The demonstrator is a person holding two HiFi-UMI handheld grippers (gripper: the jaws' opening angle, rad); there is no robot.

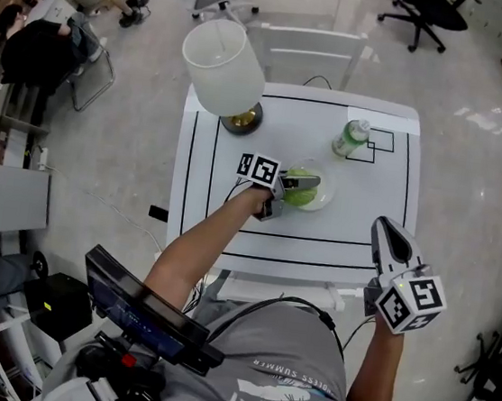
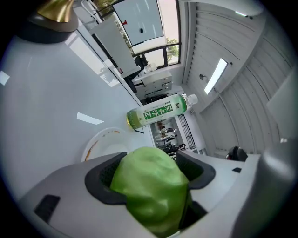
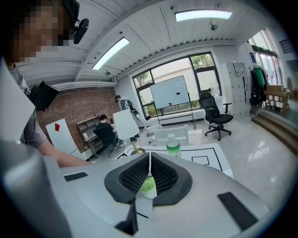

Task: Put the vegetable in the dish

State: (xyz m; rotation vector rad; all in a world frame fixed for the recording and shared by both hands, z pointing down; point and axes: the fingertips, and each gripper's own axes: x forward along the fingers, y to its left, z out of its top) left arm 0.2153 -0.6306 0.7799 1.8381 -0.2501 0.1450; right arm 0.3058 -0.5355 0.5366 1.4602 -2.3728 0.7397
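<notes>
A green leafy vegetable (image 1: pixel 303 190) is pinched in my left gripper (image 1: pixel 290 191), just above the small pale dish (image 1: pixel 328 190) at the table's middle. In the left gripper view the vegetable (image 2: pixel 149 186) fills the space between the dark pads, and the dish (image 2: pixel 99 142) lies right beyond it on the white top. My right gripper (image 1: pixel 384 228) hovers off the table's front right corner with its jaws shut and nothing in them. In the right gripper view its jaws (image 3: pixel 149 174) meet in a thin line.
A green-labelled bottle (image 1: pixel 351 137) stands behind the dish at the back right. A lamp with a white shade (image 1: pixel 224 66) and brass base stands at the back left. Black lines mark the white table (image 1: pixel 367 218). Chairs stand behind the table.
</notes>
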